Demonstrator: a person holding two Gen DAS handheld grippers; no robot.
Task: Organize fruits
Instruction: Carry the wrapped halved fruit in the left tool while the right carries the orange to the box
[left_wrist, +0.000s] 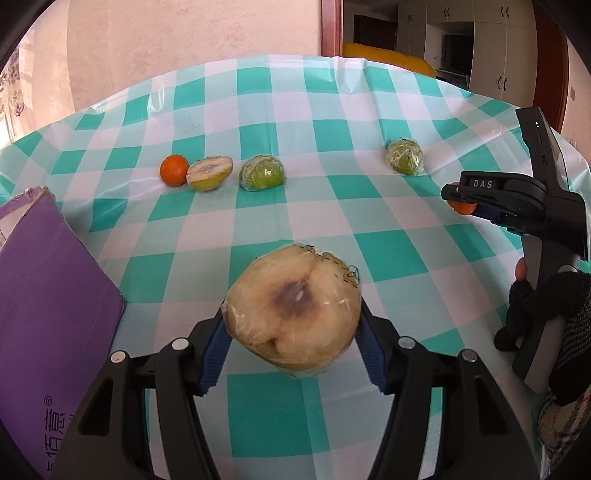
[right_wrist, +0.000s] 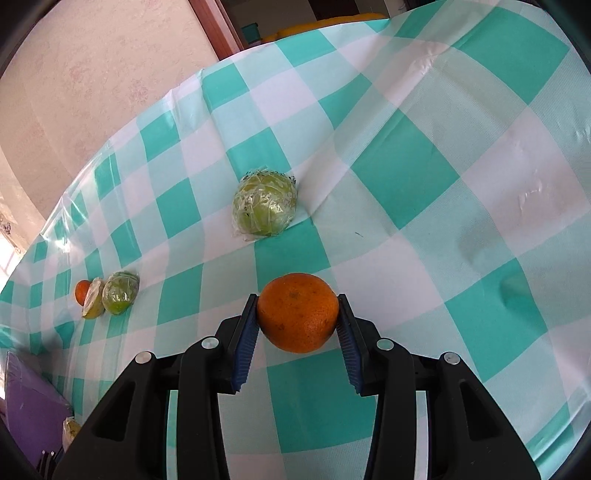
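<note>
- Wrapped pear half (left_wrist: 293, 310), cut face up and browned, sits clamped between the left gripper (left_wrist: 293, 345) pads, raised off the checked tablecloth (left_wrist: 332, 192). Cling film looks slippery, flesh soft; a light squeeze on the skin sides seems wise.
- Right gripper (right_wrist: 297, 328) is closed narrowly on a whole orange (right_wrist: 297, 312) at its widest girth; firm, light, liable to roll.
- Remaining fruit: a row of small orange (left_wrist: 173, 170), cut half (left_wrist: 209, 172) and wrapped green half (left_wrist: 262, 172); another wrapped green fruit (right_wrist: 264, 206) apart.
</note>
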